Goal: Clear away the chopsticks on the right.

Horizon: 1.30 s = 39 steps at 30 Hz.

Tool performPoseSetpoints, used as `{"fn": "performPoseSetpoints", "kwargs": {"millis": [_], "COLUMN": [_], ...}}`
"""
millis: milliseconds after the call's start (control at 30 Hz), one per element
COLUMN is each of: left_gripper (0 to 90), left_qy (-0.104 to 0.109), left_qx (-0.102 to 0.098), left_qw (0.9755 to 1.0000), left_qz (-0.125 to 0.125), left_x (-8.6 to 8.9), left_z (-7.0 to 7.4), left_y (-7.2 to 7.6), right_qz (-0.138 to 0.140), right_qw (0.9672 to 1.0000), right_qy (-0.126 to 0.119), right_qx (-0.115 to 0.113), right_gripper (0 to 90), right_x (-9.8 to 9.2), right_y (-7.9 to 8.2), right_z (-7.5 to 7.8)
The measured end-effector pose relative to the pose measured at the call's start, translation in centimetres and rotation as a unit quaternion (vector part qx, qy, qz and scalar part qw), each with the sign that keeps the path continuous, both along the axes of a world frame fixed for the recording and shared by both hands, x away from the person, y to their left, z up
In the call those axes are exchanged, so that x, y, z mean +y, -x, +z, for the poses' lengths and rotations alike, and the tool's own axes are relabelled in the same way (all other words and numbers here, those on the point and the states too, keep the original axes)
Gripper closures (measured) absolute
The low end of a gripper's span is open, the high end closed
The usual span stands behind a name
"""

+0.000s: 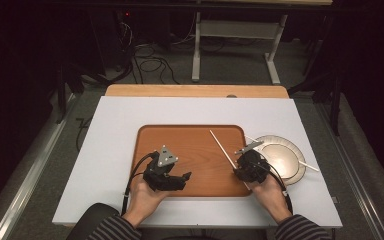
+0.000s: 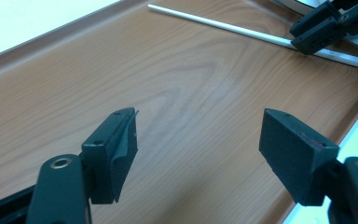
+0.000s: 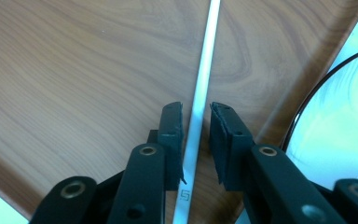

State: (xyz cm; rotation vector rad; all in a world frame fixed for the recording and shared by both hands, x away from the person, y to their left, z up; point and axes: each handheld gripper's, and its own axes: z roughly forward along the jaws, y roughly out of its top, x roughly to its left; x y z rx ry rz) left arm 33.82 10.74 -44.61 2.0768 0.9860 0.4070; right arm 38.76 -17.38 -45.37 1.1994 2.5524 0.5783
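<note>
One wooden tray (image 1: 190, 150) sits on the white tabletop (image 1: 115, 130), with one pale plate (image 1: 285, 155) touching its 3 o'clock edge. Two white sticks are countable: one chopstick (image 3: 204, 74) lies on the tray's right part, pointing toward 11 o'clock, and a second stick (image 1: 307, 164) crosses the plate, partly hidden. The left claw (image 2: 198, 149) hovers over the tray's 7 o'clock area, jaws wide apart and holding nothing. The right claw (image 3: 196, 140) straddles the chopstick, a slim gap still visible on its right side.

White stick (image 3: 200, 88) runs off frame; plate (image 3: 340, 140) cropped at right.
</note>
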Motion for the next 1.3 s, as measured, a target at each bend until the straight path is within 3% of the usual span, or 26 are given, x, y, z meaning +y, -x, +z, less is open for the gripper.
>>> {"fn": "performPoseSetpoints", "kwargs": {"millis": [300,533,700,767,833,933,967,1067,1300], "left_gripper": [28.3,28.3,28.3,28.2,28.3,28.3,28.3,28.4,28.4], "left_qy": [0.004,0.004,0.004,0.001,0.001,0.001,0.003,0.003,0.002], "left_qx": [0.0,-0.001,0.0,0.0,0.0,0.001,0.001,0.0,0.001], "left_qw": [1.0,1.0,1.0,1.0,1.0,1.0,1.0,1.0,0.9999], "left_qz": [0.002,0.002,0.003,0.003,0.003,0.005,0.006,0.009,0.01], "left_x": [0.1,0.2,0.2,0.1,0.1,0.2,0.2,0.3,0.4], "left_z": [0.1,0.1,0.0,0.0,0.0,0.0,0.0,0.0,0.0], "left_y": [0.0,0.0,0.0,0.0,0.0,0.0,0.0,0.0,0.0], "right_qz": [0.013,0.05,0.048,0.034,0.027,-0.002,-0.002,-0.031,-0.061], "right_qw": [0.9993,0.996,0.9946,0.9939,0.9938,0.9932,0.9932,0.9925,0.9925], "right_qy": [-0.034,-0.063,-0.075,-0.079,-0.081,-0.086,-0.086,-0.083,-0.064], "right_qx": [-0.009,-0.038,-0.054,-0.069,-0.072,-0.079,-0.079,-0.084,-0.084], "right_gripper": [74.0,70.5,70.4,70.4,70.5,72.0,72.0,73.9,76.1], "right_x": [-0.4,-1.5,-3.5,-5.5,-6.3,-9.4,-9.4,-12.1,-15.3], "right_y": [0.9,2.3,2.7,2.5,2.5,1.8,1.8,1.1,0.0], "right_z": [1.5,4.2,6.1,7.4,7.8,8.8,8.8,9.2,9.1]}}
